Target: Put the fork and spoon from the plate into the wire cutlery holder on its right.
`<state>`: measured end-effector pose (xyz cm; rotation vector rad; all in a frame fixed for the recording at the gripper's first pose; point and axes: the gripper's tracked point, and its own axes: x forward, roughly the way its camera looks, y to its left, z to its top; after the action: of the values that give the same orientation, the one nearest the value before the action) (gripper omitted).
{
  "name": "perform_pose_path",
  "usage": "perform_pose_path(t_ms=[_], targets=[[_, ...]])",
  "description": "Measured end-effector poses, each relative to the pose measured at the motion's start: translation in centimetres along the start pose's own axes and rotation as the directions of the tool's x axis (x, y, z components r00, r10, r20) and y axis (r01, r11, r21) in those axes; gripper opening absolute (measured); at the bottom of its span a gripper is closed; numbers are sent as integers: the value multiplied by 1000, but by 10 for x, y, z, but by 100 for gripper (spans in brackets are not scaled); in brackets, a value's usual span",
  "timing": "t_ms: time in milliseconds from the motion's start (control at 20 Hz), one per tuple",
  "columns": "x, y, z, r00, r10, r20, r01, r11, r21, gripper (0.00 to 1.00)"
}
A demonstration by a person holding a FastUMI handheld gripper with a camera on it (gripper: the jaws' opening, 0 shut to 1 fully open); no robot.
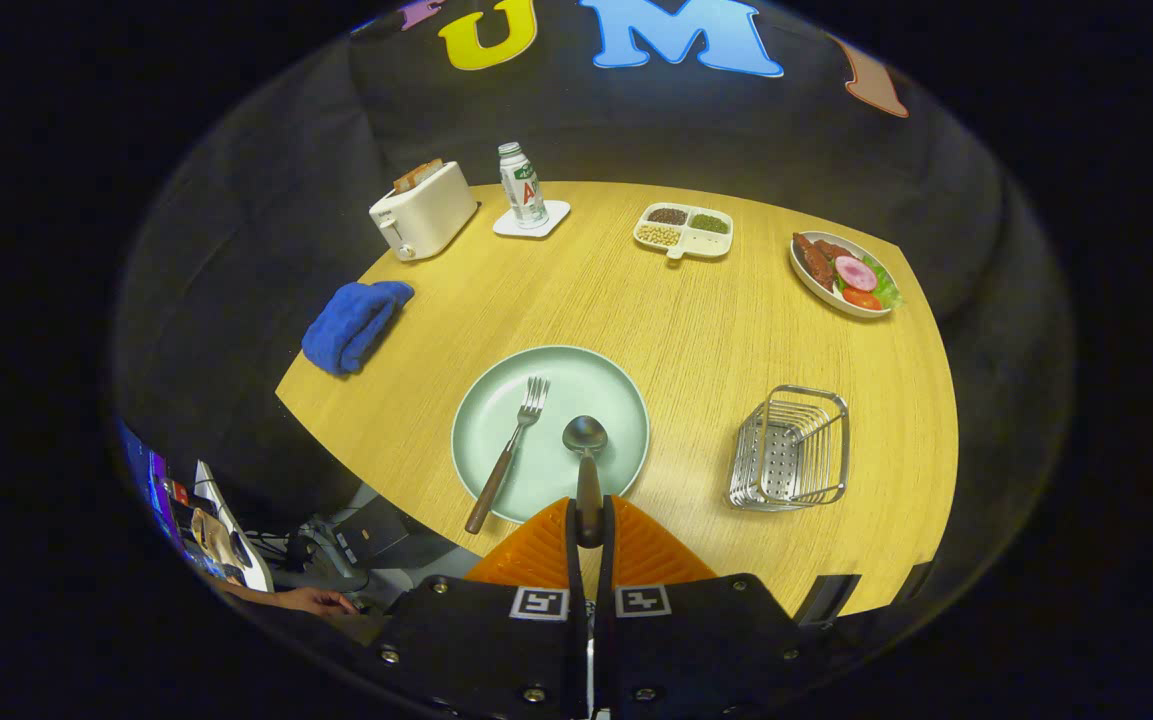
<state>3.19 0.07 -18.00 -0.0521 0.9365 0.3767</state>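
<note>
The gripper (590, 520) is clamping the spoon (586, 460) by its handle, both orange fingers (536, 550) pressing together on it with only the handle's width between them. A wooden table (696, 330) is sitting inside black cloth walls, carrying a pale green plate (496, 400) just ahead of the fingers. To the plate's right the wire cutlery holder (791, 450) is standing apart from it. Farther back are lying a blue cloth (354, 325), a white toaster (423, 212), a food dish (844, 273), a divided tray (686, 230) and a bottle (522, 185) on a coaster. The spoon is pointing straight away from the fingers, bowl over the plate. The fork (508, 455) is lying on the plate's left half, tines pointing away, handle overhanging the near rim.
</note>
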Motion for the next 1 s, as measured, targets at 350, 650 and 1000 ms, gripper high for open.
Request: perform_pose_path(t_ms=[350, 650, 1000], targets=[[-49, -35, 26, 998, -48, 40, 47, 998, 32, 3], [-91, -71, 25, 991, -99, 84, 92, 992, 86, 3], [-108, -113, 7, 982, -178, 68, 168, 976, 137, 3]])
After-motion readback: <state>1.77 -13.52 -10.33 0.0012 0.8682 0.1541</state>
